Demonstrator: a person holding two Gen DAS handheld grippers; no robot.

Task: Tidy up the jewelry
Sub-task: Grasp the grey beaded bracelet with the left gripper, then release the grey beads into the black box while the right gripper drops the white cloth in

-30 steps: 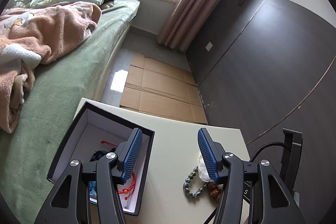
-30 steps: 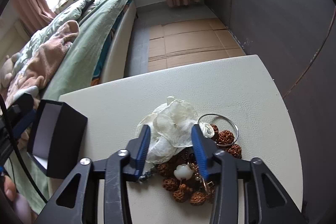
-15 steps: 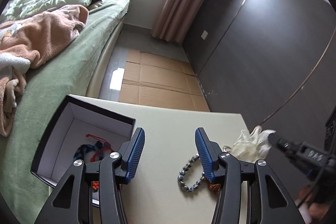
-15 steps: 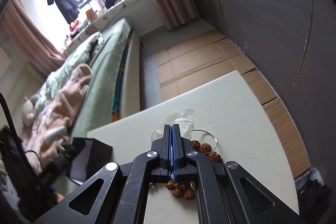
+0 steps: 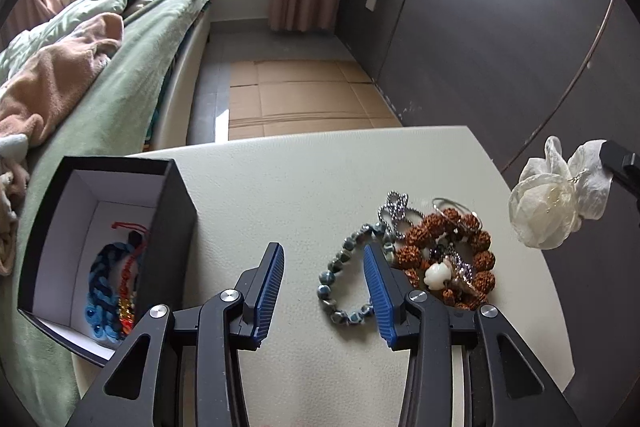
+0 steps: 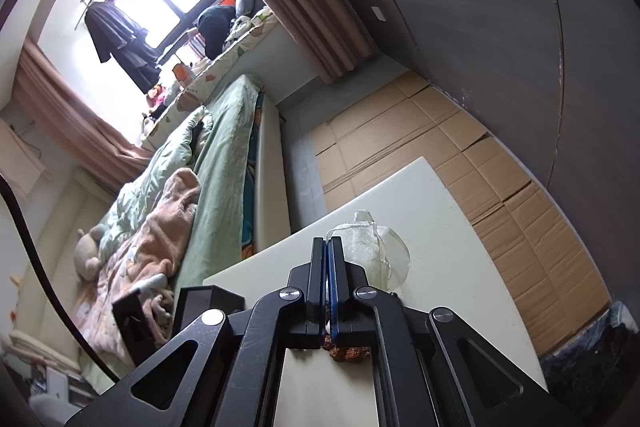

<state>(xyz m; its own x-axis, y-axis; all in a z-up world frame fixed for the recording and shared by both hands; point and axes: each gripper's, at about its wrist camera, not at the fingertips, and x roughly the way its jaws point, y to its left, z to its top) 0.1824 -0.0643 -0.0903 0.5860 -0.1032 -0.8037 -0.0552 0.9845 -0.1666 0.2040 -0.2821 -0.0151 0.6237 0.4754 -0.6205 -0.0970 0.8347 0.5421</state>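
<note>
A black box (image 5: 168,219) with a white inside stands at the table's left and holds a blue bracelet (image 5: 102,287) and a red cord bracelet (image 5: 128,283). My left gripper (image 5: 324,259) is open and empty above the table, between the box and a jewelry pile. The pile has a grey stone bead bracelet (image 5: 340,279), a brown seed bead bracelet (image 5: 448,239) and a silver chain (image 5: 396,207). My right gripper (image 6: 328,247) is shut on a white sheer pouch (image 6: 372,251), held in the air at the right of the left wrist view (image 5: 548,207).
The cream table (image 5: 320,179) ends at a rounded far edge. A bed with green cover (image 5: 120,75) lies to the left. Flattened cardboard (image 5: 300,95) covers the floor beyond. A dark wardrobe wall (image 5: 500,27) runs along the right.
My right gripper shut on the white pouch and lifted it off the pile to the right. My left gripper has swung right, from over the box toward the jewelry pile.
</note>
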